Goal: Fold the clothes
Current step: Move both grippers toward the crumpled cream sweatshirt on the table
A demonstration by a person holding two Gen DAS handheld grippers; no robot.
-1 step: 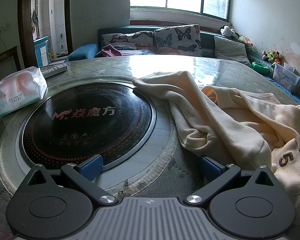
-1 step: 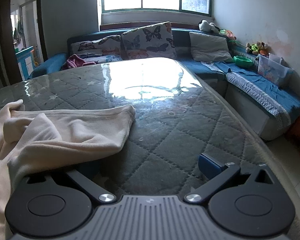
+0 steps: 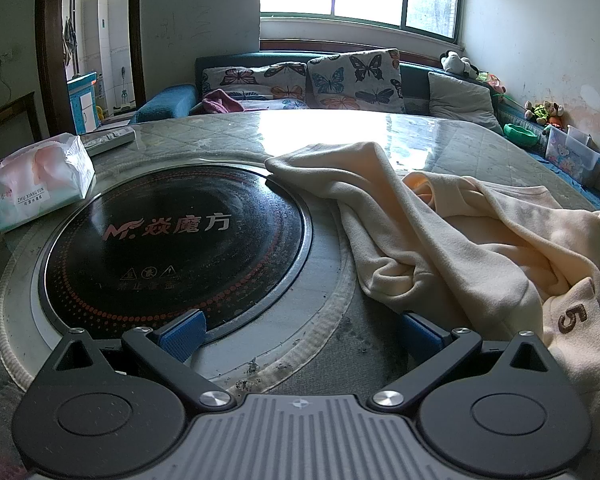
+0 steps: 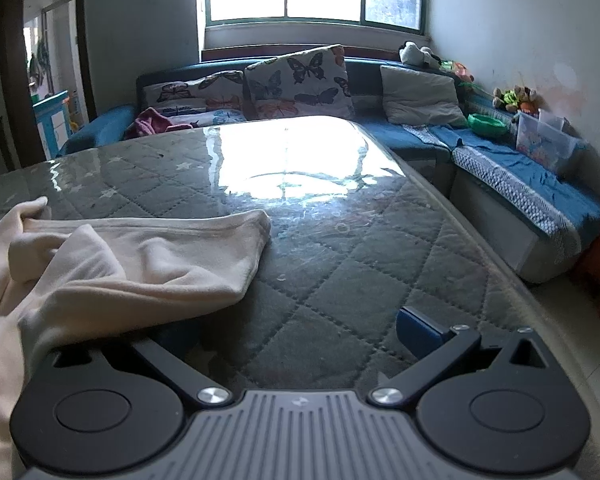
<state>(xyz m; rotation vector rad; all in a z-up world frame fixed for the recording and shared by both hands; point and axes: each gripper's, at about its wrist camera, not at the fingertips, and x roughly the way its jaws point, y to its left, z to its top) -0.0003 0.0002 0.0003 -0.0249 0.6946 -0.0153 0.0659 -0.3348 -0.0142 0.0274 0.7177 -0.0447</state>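
Cream garment [image 3: 452,240] (crumpled), both jaws wide

A cream fleece garment [image 3: 460,240] lies crumpled and unfolded on the quilted tabletop, one long part stretched toward the black round cooktop's rim, a brown "5" stitched on a near flap, another part lying flat and spread rightward in the right wrist view.

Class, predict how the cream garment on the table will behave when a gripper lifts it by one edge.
The cream garment lies in soft rumpled folds, so it will probably droop and trail. It looks fleecy, likely light. On the glossy table it may slide easily.
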